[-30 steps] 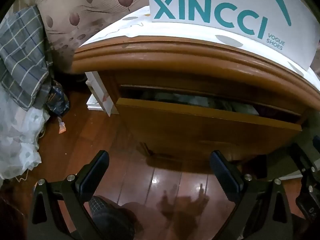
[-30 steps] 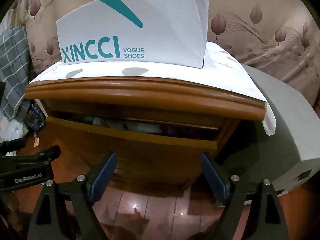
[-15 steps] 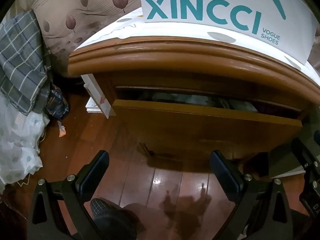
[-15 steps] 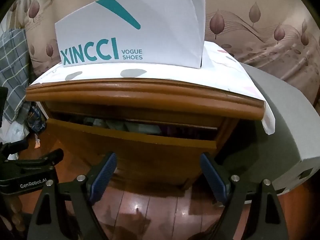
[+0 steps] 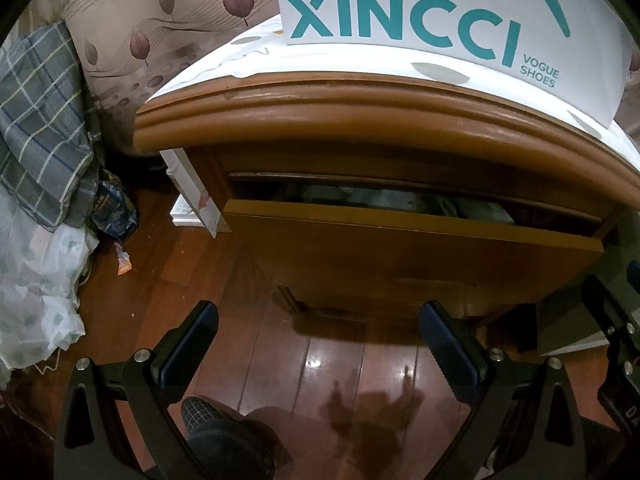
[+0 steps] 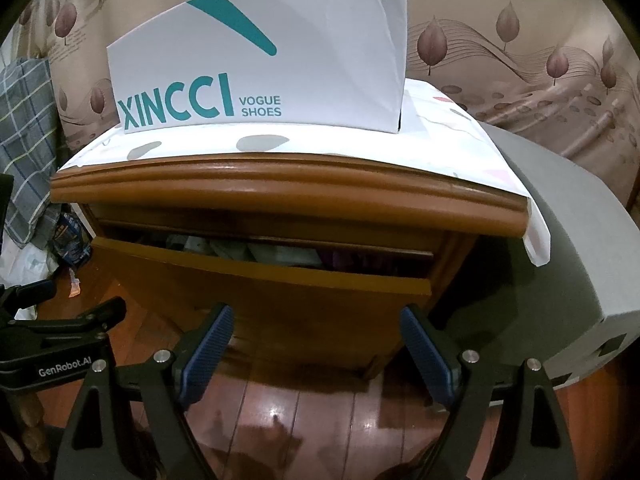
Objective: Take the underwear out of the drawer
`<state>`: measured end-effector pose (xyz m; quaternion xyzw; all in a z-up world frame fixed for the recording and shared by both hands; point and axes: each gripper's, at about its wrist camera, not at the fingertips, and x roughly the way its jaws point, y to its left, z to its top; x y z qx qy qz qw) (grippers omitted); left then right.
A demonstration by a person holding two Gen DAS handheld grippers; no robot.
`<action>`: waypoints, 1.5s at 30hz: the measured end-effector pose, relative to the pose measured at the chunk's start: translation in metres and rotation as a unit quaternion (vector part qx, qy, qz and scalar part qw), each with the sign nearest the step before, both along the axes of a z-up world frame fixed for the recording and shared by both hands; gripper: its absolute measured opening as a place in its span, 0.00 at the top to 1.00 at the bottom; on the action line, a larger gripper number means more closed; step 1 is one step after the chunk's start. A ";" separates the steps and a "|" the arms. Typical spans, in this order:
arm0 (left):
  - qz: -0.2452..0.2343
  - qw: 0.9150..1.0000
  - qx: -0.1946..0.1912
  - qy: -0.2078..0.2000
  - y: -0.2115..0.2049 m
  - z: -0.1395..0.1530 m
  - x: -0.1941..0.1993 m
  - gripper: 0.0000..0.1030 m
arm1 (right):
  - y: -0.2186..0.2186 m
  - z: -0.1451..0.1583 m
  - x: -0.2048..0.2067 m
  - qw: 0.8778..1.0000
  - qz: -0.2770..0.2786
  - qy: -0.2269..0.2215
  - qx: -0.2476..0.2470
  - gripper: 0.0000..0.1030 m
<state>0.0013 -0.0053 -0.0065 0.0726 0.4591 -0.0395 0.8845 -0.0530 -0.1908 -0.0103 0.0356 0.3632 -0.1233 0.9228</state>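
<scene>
Closest in, the left hand-held gripper (image 5: 318, 322) hangs above the polished wooden floor (image 5: 340, 364) with its fingers spread wide and nothing between them. The right hand-held gripper (image 6: 316, 330) is just beside it, likewise spread and empty, its blue pads (image 6: 208, 342) level with the lower part of the drawer front. Neither touches the furniture.

Just beyond them stands a wooden nightstand (image 6: 280, 184), and its top drawer (image 6: 260, 276) is pulled out only partway. Through the narrow gap under the nightstand's top edge I can make out crumpled pale and purple fabric (image 6: 280, 254); that is presumably where the underwear lies, though which piece is which I cannot tell from here.

The opening looks too tight for a spread gripper to go in cleanly, so the sensible step seems to be widening it first: hook one gripper over the drawer's top lip and draw it straight out, keeping the pull level so it does not jam. Then the other gripper can drop in from above and pinch a single fold of cloth rather than a bundle.

Farther back, a white XINCCI shoe box (image 6: 260, 64) sits on a spotted cloth (image 6: 440, 136) covering the nightstand's top. A plaid blanket (image 5: 36, 120) hangs off to the left.
</scene>
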 end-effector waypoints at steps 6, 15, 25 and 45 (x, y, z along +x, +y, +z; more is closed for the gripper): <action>-0.001 1.000 0.000 -0.001 0.001 0.000 0.000 0.03 | 0.000 -0.001 0.000 1.000 0.001 0.002 0.001 0.15; 0.001 1.000 -0.008 0.005 0.000 -0.001 0.002 0.03 | 0.000 -0.001 0.000 1.000 0.000 0.003 0.002 0.15; 0.000 1.000 -0.017 0.012 0.000 -0.002 0.003 0.03 | -0.002 -0.001 -0.002 1.000 -0.003 0.003 0.005 0.15; 0.017 0.998 -0.062 0.023 0.002 -0.005 0.008 0.03 | -0.013 0.003 -0.004 1.000 -0.013 0.000 0.022 0.15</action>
